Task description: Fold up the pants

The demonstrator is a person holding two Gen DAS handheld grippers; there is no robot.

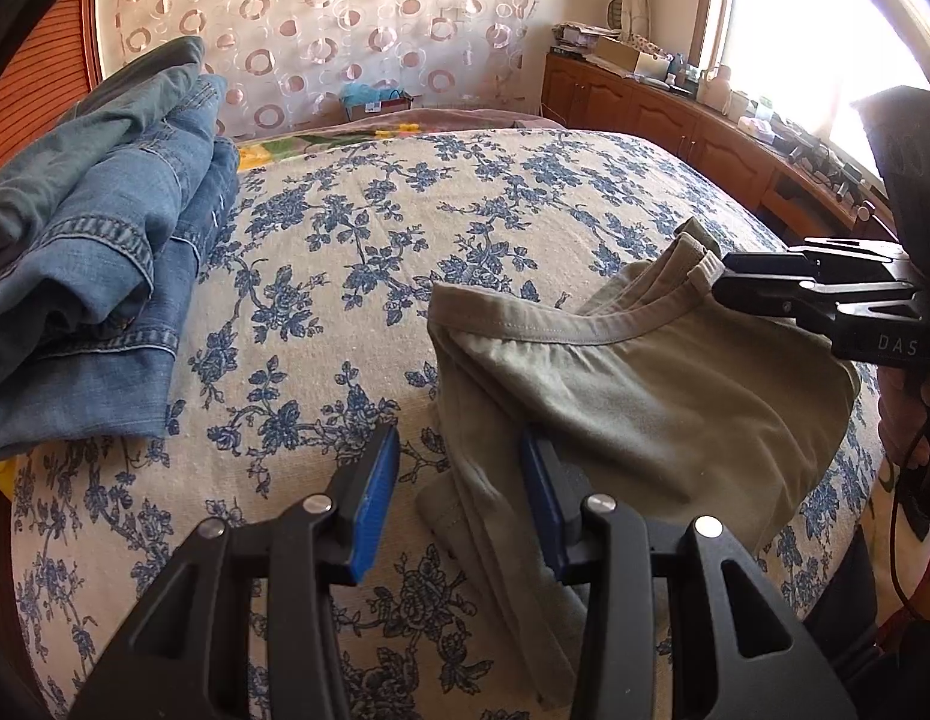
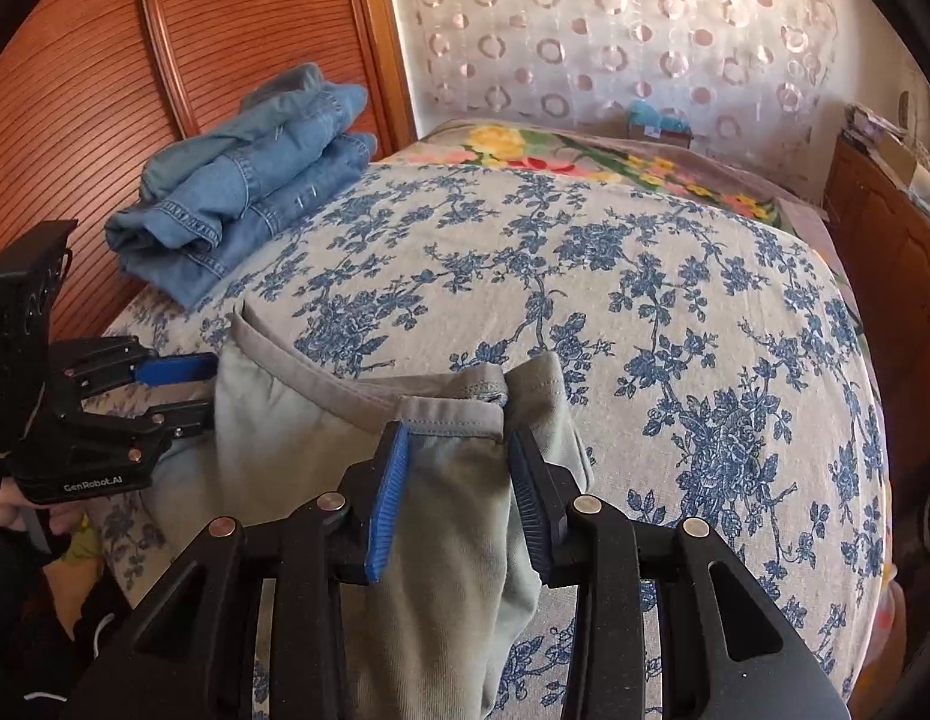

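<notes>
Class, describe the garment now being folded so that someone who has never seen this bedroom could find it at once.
Start at the bed with the blue-flowered cover. At its near edge, between the two grippers, lie the grey-green pants, soft plain cloth with a curved stitched waistband. Unlike the stacked blue denim jeans further back by the wooden panel, they are unpatterned, olive-grey and loosely spread out.
</notes>
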